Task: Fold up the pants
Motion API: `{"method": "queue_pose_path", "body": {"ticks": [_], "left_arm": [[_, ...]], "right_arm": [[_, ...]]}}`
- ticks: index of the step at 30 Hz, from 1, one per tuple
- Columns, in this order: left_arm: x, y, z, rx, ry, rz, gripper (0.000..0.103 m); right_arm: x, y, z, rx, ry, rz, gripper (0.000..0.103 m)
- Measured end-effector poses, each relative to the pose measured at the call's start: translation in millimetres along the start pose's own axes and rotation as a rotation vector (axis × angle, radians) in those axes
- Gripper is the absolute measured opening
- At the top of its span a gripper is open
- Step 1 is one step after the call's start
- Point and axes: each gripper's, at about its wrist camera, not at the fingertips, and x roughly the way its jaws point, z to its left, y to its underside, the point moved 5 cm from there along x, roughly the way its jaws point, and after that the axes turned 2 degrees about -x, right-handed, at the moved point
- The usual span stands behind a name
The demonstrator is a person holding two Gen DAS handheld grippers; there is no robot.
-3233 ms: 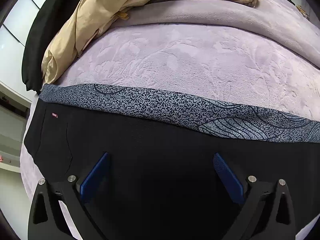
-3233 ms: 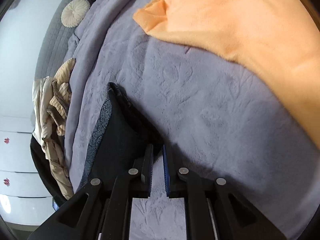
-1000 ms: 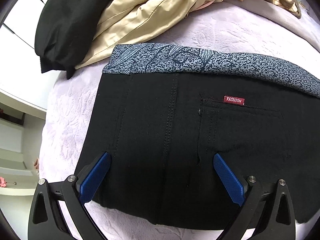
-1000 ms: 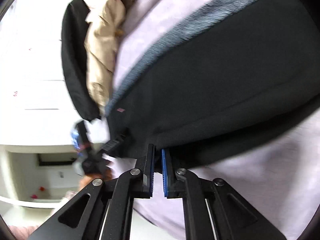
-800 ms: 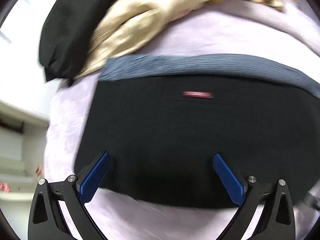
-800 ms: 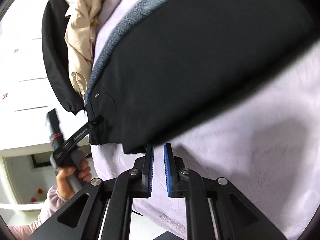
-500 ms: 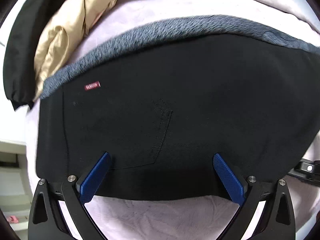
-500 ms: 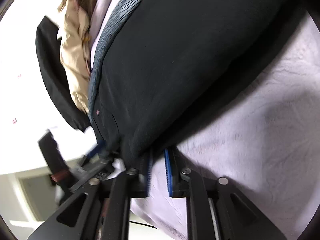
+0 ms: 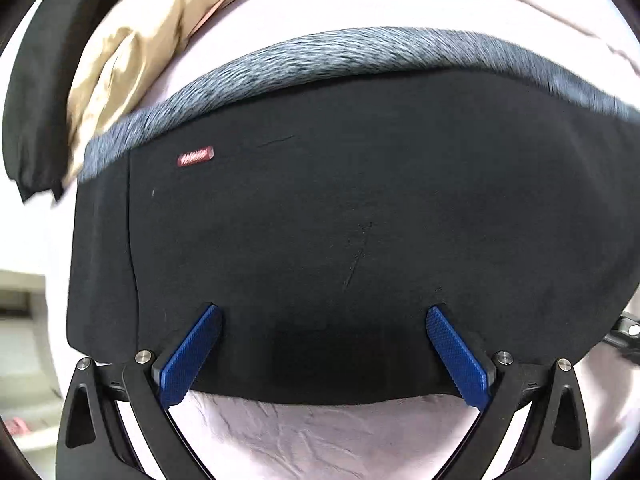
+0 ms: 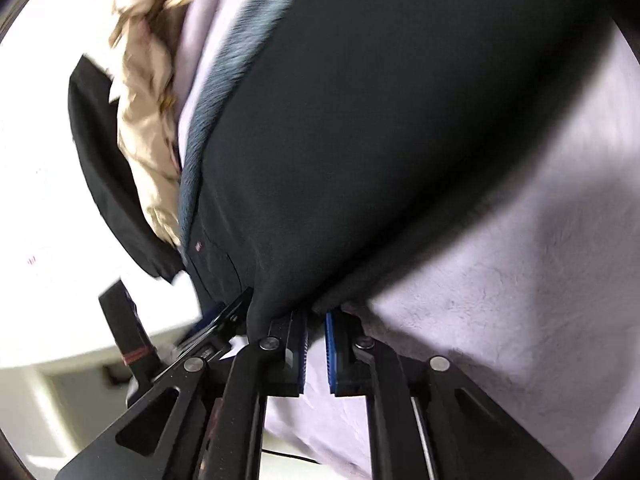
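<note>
pants, black with a grey patterned waistband along the far edge, are laid folded lengthwise on a lilac blanket on a bed. a small red label is seen near the left end, and the near folded edge runs just in front of the left gripper. beyond the waistband a beige garment and a black garment are heaped at the far left.

the left gripper is held spread wide above the near edge, with nothing between its blue pads; no cloth is pinched by it. the right gripper is clenched at the near edge of the pants toward the right end. its jaws have just been closing, and dark cloth is bunched at their tips; whether a fold is truly caught there cannot be told, as a slit of blanket shows between the pads.

the step in hand is judged to be the taking of the near edge at two spots for a fold. it would be done well if the left gripper were lowered until both layers lie between its pads, then closed firmly, so that no lower layer is left behind. both corners should be raised together and evenly, so the stack is kept square and the blanket is not dragged up with it.
</note>
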Motion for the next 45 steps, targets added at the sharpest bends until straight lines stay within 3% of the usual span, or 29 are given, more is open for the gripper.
{"method": "queue_pose_path", "body": {"ticks": [1, 4, 6, 11, 13, 15, 17, 19, 26, 30, 35, 40, 45], "left_arm": [[1.9, 0.6, -0.1, 0.007, -0.003, 0.0, 0.103], [-1.3, 9.0, 1.5, -0.04, 0.03, 0.026, 0.103], [-5.9, 9.6, 9.4, -0.062, 0.039, 0.029, 0.103], [-29.5, 12.4, 1.9, -0.031, 0.072, -0.017, 0.103], [-33.1, 16.6, -8.1, 0.024, 0.047, -0.039, 0.103], [-26.8, 24.4, -20.7, 0.106, -0.027, -0.059, 0.103], [-23.3, 30.7, -21.9, 0.134, -0.043, -0.095, 0.103], [-20.9, 31.1, -18.8, 0.103, -0.016, -0.082, 0.103], [-28.3, 24.9, 20.0, 0.029, -0.003, -0.046, 0.103], [-53.8, 23.3, 10.7, 0.039, 0.03, -0.059, 0.103], [-54.5, 31.1, -2.8, 0.046, -0.018, -0.069, 0.103], [-41.9, 33.6, 8.1, -0.002, 0.001, -0.016, 0.103], [-47.5, 32.7, 21.6, -0.003, -0.024, 0.007, 0.103]], "right_arm": [[-1.6, 3.9, -8.8, 0.018, 0.038, 0.008, 0.005], [-11.6, 15.1, -18.8, 0.03, 0.032, 0.03, 0.005], [-20.6, 21.3, -10.8, -0.013, 0.004, 0.034, 0.01], [-25.9, 10.8, 32.3, -0.155, -0.08, -0.008, 0.009], [-12.7, 2.8, 41.0, -0.197, -0.03, 0.001, 0.009], [3.4, 0.8, 32.9, -0.215, 0.078, 0.038, 0.008], [13.7, 3.4, 13.9, -0.196, 0.096, 0.056, 0.0], [8.0, 4.5, 6.0, -0.168, 0.07, 0.046, 0.0], [-37.8, -5.6, 18.4, -0.278, 0.194, -0.041, 0.004], [-58.2, -14.6, 26.9, -0.34, 0.239, -0.094, 0.007], [-49.8, -27.0, 27.2, -0.372, 0.332, -0.074, 0.015], [-38.1, -34.3, 17.6, -0.417, 0.448, -0.037, 0.015], [-47.4, -35.7, 20.4, -0.409, 0.519, -0.078, 0.015]]}}
